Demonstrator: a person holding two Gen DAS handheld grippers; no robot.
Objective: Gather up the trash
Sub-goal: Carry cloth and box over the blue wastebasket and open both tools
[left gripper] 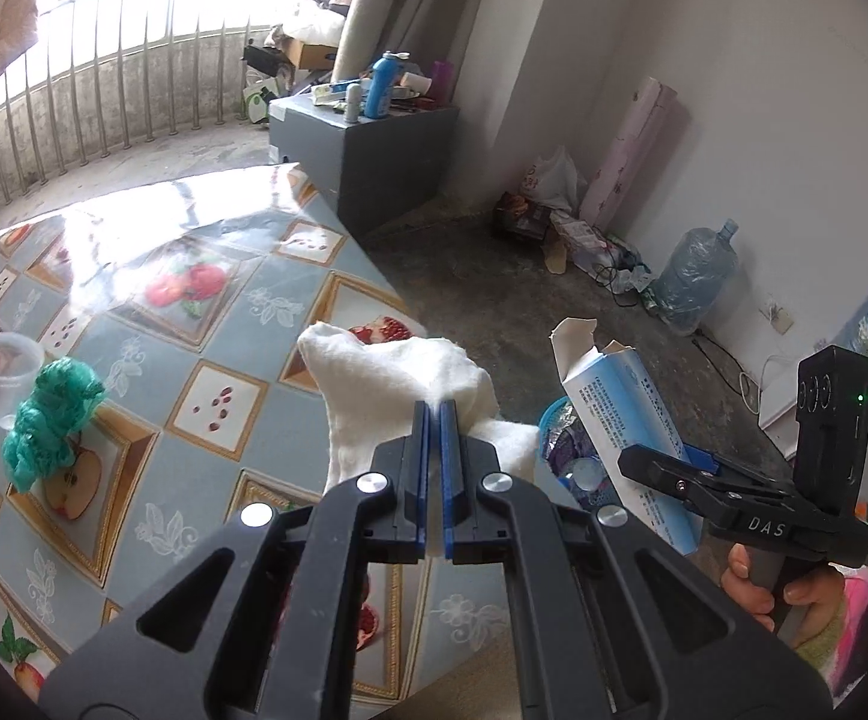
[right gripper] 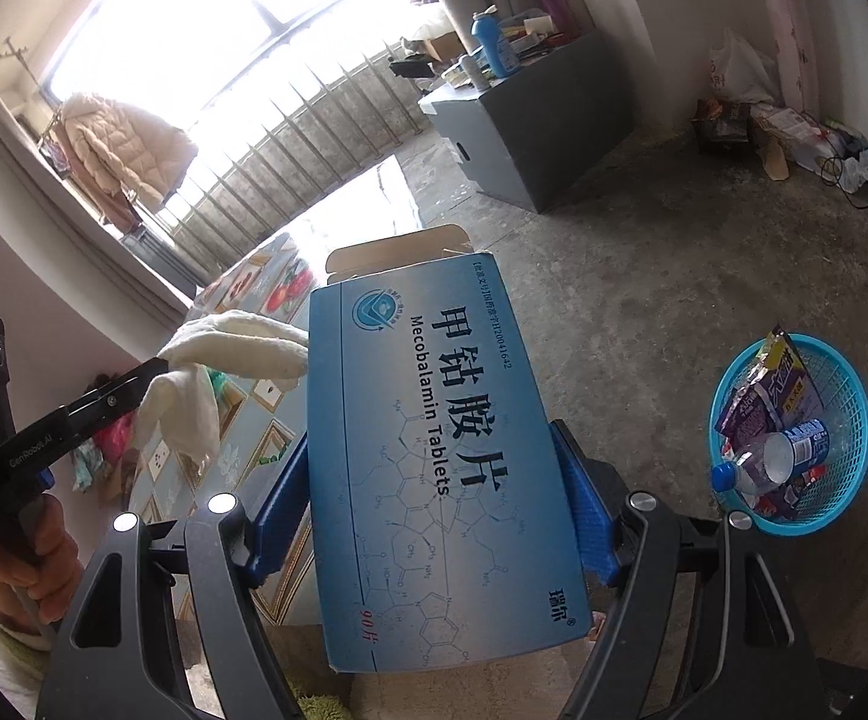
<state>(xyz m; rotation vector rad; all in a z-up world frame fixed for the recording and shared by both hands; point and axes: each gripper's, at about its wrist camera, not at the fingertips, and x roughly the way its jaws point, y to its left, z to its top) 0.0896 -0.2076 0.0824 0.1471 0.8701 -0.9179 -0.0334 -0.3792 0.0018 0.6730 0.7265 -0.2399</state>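
My left gripper [left gripper: 434,414] is shut on a white crumpled tissue [left gripper: 386,384] and holds it above the table's edge; the tissue also shows in the right wrist view [right gripper: 224,354]. My right gripper [right gripper: 434,450] is shut on a blue medicine box [right gripper: 434,450] with its top flap open, held above the floor; the box also shows in the left wrist view [left gripper: 626,414]. A blue trash basket [right gripper: 848,438] with wrappers and a plastic bottle [right gripper: 770,462] stands on the floor, right of the box. On the table lie a green crumpled wad [left gripper: 50,420] and a clear plastic cup [left gripper: 8,372].
The table [left gripper: 152,324] has a glossy fruit-pattern cloth. A grey cabinet [left gripper: 368,150] with bottles stands behind it. A water jug [left gripper: 698,270], bags and cables lie by the wall. A balcony railing [left gripper: 74,90] is at the back.
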